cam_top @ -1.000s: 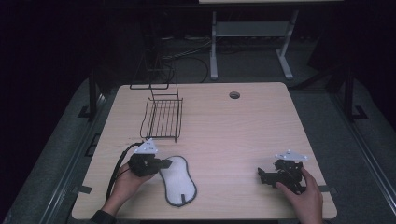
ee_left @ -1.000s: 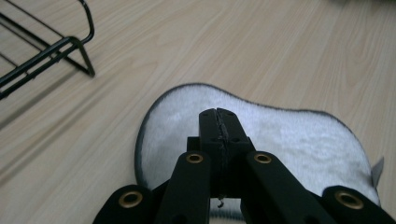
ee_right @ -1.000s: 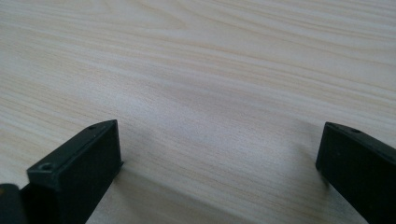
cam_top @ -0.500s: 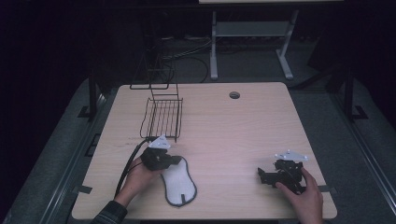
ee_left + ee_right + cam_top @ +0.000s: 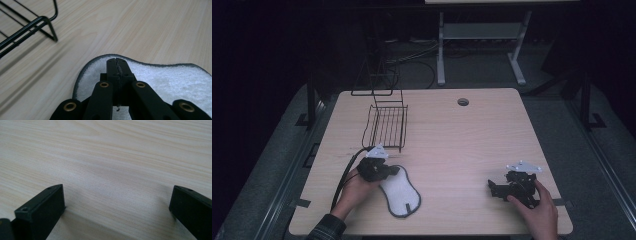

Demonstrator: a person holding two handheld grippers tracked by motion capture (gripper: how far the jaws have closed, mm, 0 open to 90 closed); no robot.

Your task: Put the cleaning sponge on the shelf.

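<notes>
- Insole (image 5: 400, 192): a white, dark-edged, foot-shaped pad lying flat on the table (image 5: 462, 150), at about 7 o'clock from the table's centre, just short of the wire rack (image 5: 385, 125), which stands toward 10 o'clock.
- Change noted: over the last second the left gripper (image 5: 392, 171) has travelled from the table's left margin, toward 3 o'clock, onto the near end of the insole. The insole itself has not shifted. The right gripper (image 5: 492, 189) has not moved.
- Meaning for the work: judged as the end of the approach; the pad appears to be pinned or about to be taken up, with the rack the probable destination.
- Left gripper, own view (image 5: 117, 67): jaws closed flat together, no gap visible, tips resting over the fleecy surface close to the pad's dark rim. Whether any fabric is nipped between them cannot be determined.
- Right gripper, own view (image 5: 117, 207): jaws spread wide, bare tabletop between them, holding nothing; it rests at about 4 o'clock, well apart from the insole.
</notes>
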